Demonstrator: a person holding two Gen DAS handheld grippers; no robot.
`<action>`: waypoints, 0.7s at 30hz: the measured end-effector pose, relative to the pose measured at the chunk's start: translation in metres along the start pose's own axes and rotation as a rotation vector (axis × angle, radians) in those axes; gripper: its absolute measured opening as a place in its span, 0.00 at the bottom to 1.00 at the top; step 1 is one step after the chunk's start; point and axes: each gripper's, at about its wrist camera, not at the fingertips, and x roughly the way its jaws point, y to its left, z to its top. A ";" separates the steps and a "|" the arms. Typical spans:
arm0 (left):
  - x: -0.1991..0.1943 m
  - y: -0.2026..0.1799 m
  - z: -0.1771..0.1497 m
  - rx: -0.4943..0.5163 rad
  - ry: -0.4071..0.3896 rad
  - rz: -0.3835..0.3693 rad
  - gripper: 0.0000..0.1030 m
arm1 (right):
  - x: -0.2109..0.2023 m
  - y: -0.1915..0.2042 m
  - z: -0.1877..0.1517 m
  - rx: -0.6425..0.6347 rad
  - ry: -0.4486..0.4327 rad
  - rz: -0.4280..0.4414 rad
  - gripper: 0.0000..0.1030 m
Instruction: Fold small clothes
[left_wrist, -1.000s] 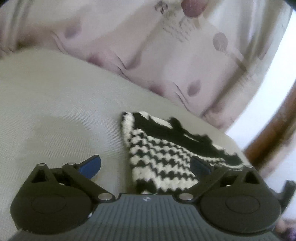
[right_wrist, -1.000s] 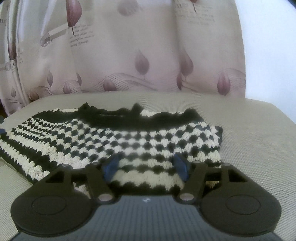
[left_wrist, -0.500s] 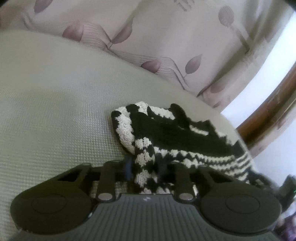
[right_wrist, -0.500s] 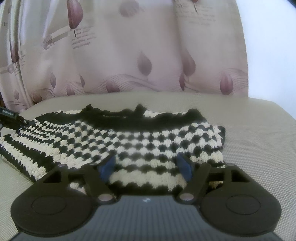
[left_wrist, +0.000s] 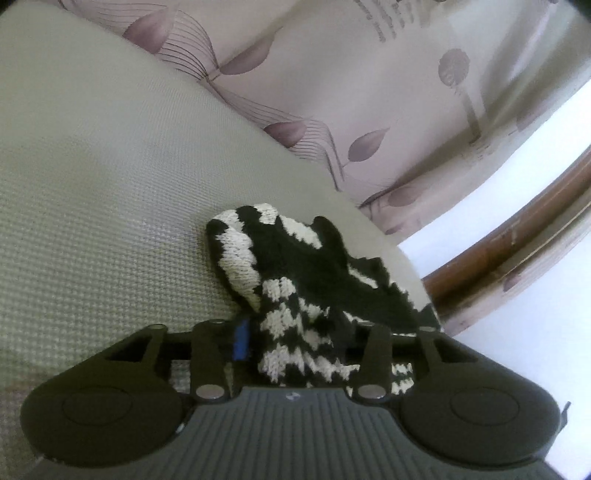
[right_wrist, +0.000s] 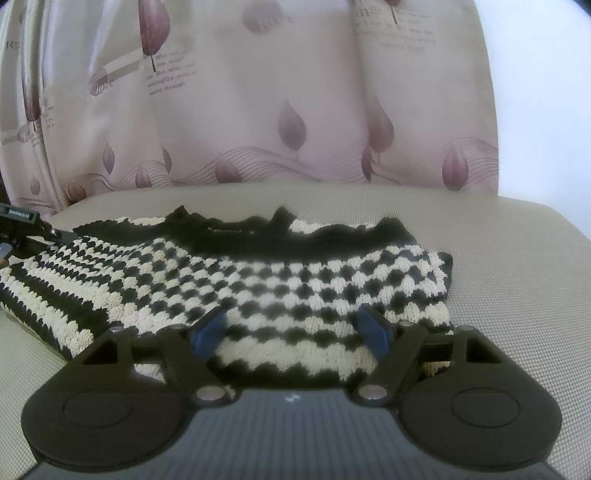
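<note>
When looking along the left wrist, finds the left gripper (left_wrist: 295, 338) parted about midway, jaws having just been opening, with a bunched, raised corner of the black-and-cream knit sweater (left_wrist: 295, 266) between them. Shows the blue pad (left_wrist: 241, 339) of the left-hand finger standing just off the knit, a dark sliver between; hides the opposite pad behind the fabric, so cannot tell whether that one touches. Places the rest of the sweater beyond and to the right of those fingers, humped up at the corner and running away across the pale woven cushion (left_wrist: 110, 184) toward a leaf-print curtain (left_wrist: 369, 74). Turning to the right wrist, finds the right gripper (right_wrist: 291, 332) spread wide, jaws likewise having just been opening, gripping nothing. Puts both blue pads over the near hem of the sweater, one to each side, with checked knit showing in the gap between them and no pad pressing on it. Lays the sweater flat there on the cushion, black neckline at the far edge, striped part off to the left, its right edge ending just past the right-hand finger. Catches a black piece of hardware (right_wrist: 22, 221) at the far left, beside the sweater's left end.
</note>
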 end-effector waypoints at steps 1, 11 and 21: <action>0.001 -0.001 0.000 0.009 0.001 0.000 0.48 | 0.000 0.000 0.000 0.000 0.000 0.000 0.76; 0.007 -0.028 -0.009 0.166 -0.043 0.150 0.21 | 0.000 0.001 0.000 -0.004 0.000 -0.003 0.77; -0.002 -0.076 -0.006 0.152 -0.071 0.185 0.19 | -0.003 0.000 0.000 -0.003 -0.015 0.018 0.87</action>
